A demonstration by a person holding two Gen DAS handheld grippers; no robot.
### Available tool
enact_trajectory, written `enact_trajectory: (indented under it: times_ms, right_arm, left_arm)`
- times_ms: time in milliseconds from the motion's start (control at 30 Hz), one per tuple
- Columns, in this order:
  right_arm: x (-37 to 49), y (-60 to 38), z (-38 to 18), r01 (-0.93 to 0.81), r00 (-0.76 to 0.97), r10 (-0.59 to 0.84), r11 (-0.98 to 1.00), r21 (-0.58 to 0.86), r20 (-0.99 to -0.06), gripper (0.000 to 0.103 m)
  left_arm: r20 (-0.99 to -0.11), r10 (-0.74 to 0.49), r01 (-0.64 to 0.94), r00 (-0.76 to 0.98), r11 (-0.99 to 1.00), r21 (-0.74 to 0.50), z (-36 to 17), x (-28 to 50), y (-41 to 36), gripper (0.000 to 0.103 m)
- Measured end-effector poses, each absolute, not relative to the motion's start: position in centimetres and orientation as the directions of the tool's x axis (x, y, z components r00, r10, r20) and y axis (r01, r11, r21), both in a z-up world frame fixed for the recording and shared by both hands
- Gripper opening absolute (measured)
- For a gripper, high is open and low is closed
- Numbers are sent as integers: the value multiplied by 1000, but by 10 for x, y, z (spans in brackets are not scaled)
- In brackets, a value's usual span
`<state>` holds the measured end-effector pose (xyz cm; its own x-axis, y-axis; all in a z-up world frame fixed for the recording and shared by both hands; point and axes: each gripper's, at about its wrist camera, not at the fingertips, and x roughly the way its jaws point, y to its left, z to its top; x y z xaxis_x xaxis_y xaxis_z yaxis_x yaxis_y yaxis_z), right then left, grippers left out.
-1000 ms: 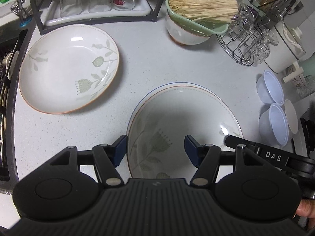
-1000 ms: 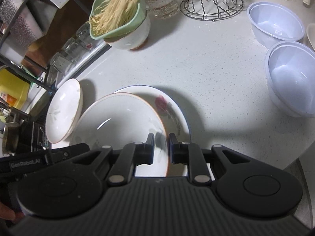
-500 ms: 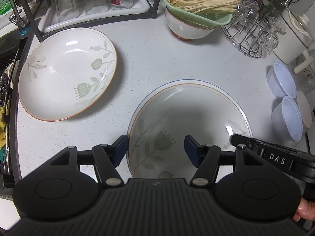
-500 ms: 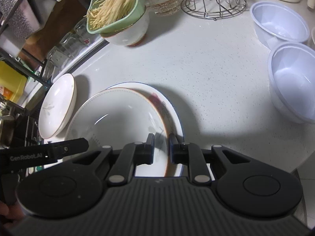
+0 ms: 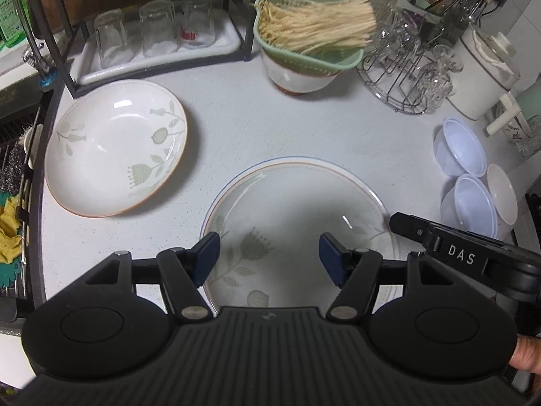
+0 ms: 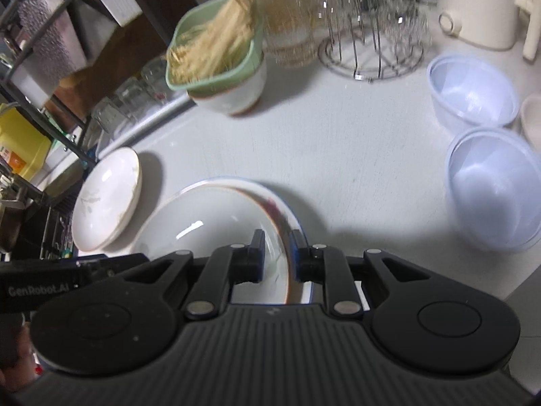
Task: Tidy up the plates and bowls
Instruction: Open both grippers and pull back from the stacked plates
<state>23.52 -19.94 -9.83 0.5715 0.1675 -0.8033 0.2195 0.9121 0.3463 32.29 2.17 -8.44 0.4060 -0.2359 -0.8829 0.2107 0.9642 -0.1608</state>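
Observation:
My right gripper (image 6: pixel 276 257) is shut on the right rim of an orange-rimmed leaf-pattern plate (image 6: pixel 209 216), which sits on a blue-rimmed plate (image 6: pixel 290 216) with a red flower. In the left wrist view the same stack (image 5: pixel 297 209) lies on the counter just ahead of my open, empty left gripper (image 5: pixel 268 253). A second orange-rimmed leaf plate (image 5: pixel 115 145) lies to the left; it also shows in the right wrist view (image 6: pixel 104 199). Two pale blue plastic bowls (image 6: pixel 473 94) (image 6: pixel 497 186) stand at the right.
A green strainer of dried noodles (image 5: pixel 307 37) sits in a white bowl at the back. A wire glass rack (image 5: pixel 405 81), a white jar (image 5: pixel 483 71), a tray of upturned glasses (image 5: pixel 152 40) and the sink edge (image 5: pixel 20 155) surround the counter.
Both cameras have pulled back and tilted up a little, showing more of the back of the counter. The right gripper stays shut on the plate rim; the left stays open.

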Motion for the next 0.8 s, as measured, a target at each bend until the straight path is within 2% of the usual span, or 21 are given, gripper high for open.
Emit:
enact_trajectory:
  times_ms: [333,467,533,600,700,800]
  right_arm:
    - [207,-202,-45,188,657,143,920,345,-740,20]
    - [191,-203,-24,166,691,134,927,336,-710,22]
    - [183,-203,-15,152,706,131,932,330,-696,31]
    - [175,-204,-8,135,722,135,934,330,-679,48]
    - [163,-206,0,102,741,151,938,332,-654,65]
    - [152,-208,10,63,747,179,940,336,-640,72]
  left_arm:
    - [-834,-248,224,493,962,-154,-32,284,29,70]
    - [-804,-234,203,547,969,-144,-12,266,38,74]
    - [-792,-223,182,568,973,-144,-5,257,43,75]
    - [-784,-215,168,583,975,-143,2,246,45,76]
    - [-780,-194,154,595,980,-127,9,230,43,76]
    - [-776,-198,134,599,980,-146,15,213,43,82]
